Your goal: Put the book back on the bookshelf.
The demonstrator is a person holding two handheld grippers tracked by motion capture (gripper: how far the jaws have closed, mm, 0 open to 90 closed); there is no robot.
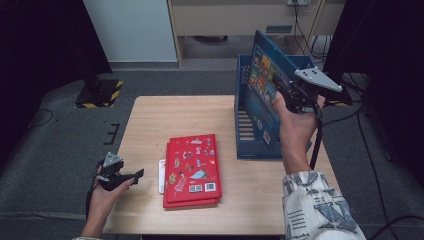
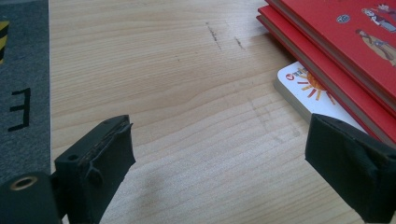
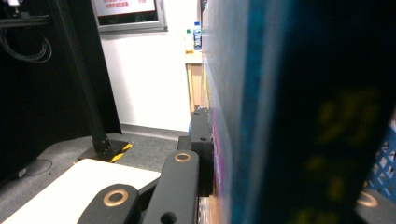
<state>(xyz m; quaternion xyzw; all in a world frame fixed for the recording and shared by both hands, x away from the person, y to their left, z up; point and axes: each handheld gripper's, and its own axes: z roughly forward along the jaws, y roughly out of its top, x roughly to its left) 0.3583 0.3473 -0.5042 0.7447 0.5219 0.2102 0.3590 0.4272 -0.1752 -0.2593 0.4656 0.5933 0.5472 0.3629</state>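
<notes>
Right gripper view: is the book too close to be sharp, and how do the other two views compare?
Right gripper view: the blue book is close, dark and blurred, its cover art unreadable. Left gripper view: sharp wood grain on the table, with a soft shadow under the left gripper. High view: evenly lit table, dark surroundings, slightly soft.

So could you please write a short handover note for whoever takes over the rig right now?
Right gripper: shut on the blue book, held upright over the blue crate.
Left gripper: open, holding nothing, at the table's near left edge beside the red books.
Done: blue book picked up and brought to the crate.
Left: lower it in and release; two red books and a white book under them remain on the table.
</notes>
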